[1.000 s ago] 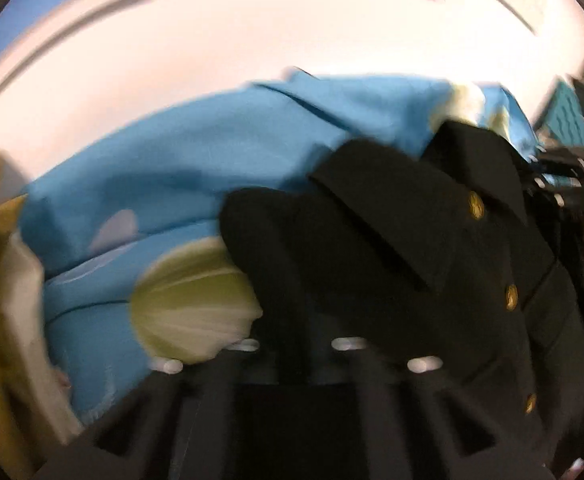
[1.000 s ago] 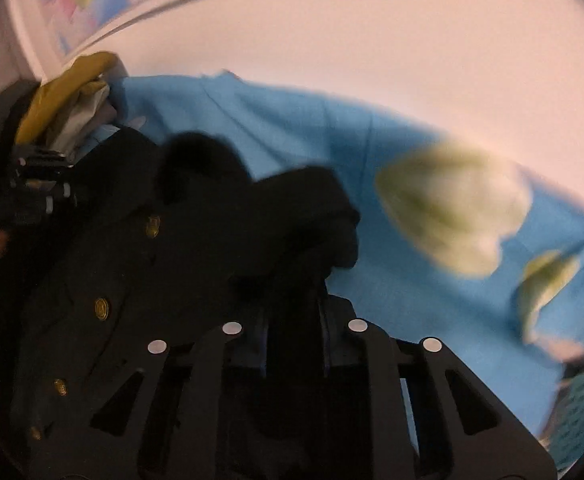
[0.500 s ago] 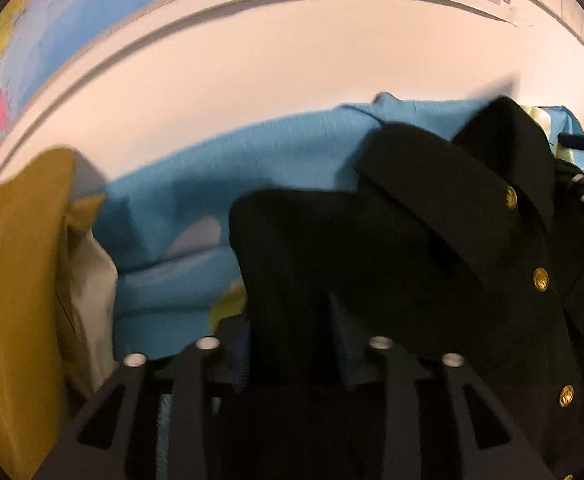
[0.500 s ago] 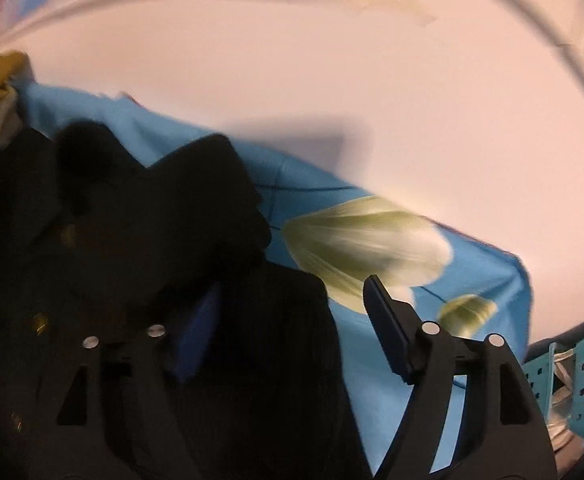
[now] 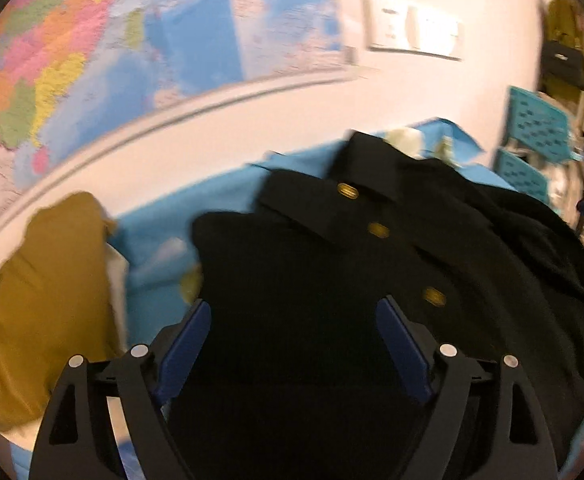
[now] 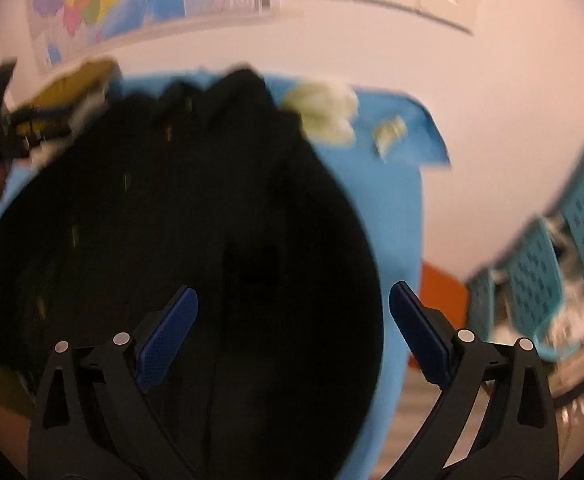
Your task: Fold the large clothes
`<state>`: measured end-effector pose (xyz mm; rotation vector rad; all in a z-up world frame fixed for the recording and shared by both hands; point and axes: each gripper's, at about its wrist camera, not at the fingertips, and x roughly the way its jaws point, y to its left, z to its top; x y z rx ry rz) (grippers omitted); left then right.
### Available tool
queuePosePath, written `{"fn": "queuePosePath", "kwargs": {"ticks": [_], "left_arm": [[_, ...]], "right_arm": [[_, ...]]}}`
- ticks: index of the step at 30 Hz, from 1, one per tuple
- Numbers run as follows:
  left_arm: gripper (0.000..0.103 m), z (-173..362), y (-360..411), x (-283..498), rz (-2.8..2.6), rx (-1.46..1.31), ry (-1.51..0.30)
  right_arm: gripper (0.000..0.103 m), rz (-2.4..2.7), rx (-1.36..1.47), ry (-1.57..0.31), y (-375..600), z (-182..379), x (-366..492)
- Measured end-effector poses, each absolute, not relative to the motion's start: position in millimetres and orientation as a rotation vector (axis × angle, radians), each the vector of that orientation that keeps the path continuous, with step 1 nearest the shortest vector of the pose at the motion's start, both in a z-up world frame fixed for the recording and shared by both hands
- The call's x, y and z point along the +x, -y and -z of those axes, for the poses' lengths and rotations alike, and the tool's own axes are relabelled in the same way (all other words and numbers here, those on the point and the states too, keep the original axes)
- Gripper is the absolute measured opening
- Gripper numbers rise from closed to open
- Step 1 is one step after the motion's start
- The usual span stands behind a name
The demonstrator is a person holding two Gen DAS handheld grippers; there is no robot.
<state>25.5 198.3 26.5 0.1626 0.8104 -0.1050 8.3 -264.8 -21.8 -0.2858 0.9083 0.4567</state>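
Black coat (image 5: 332, 280) lies on blue cloth (image 6: 396, 200), w/ left gripper (image 5: 292, 312) & right gripper (image 6: 292, 300) above it, jaws opening, holding nothing. Fold released, apparently; next needs fresh hem grip.

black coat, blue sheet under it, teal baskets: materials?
Black coat: looks like thick matte woven cloth, maybe wool; its buttons shine gold, likely metal. Blue sheet: thin, smooth printed fabric, creased at the edge. Teal baskets: rigid with punched holes, probably plastic. Blur leaves this open.

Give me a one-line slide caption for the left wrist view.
Left gripper, jaws opening and empty, above a black coat with gold buttons on a blue sheet.
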Motion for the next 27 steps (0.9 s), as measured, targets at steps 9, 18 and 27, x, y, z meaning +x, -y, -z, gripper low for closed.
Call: {"fn": "queuePosePath", "kwargs": {"ticks": [9,18,27], "left_arm": [[0.086,1.0,-153.5,-4.8,0.252,0.142,-0.865],[0.086,-4.2,-110.9,-33.8,0.335,0.286,-0.829],[0.089,14.0,-89.9,-51.3,0.360,0.423,-0.871]], "right_arm": [[0.019,-0.453,-0.066,-1.012,306.8,60.9,-27.6],[0.005,-0.283,0.299,-0.759,411.4,3.6,-7.8],[0.052,-0.220,0.383,-0.932,420.0,66.7,7.2]]}}
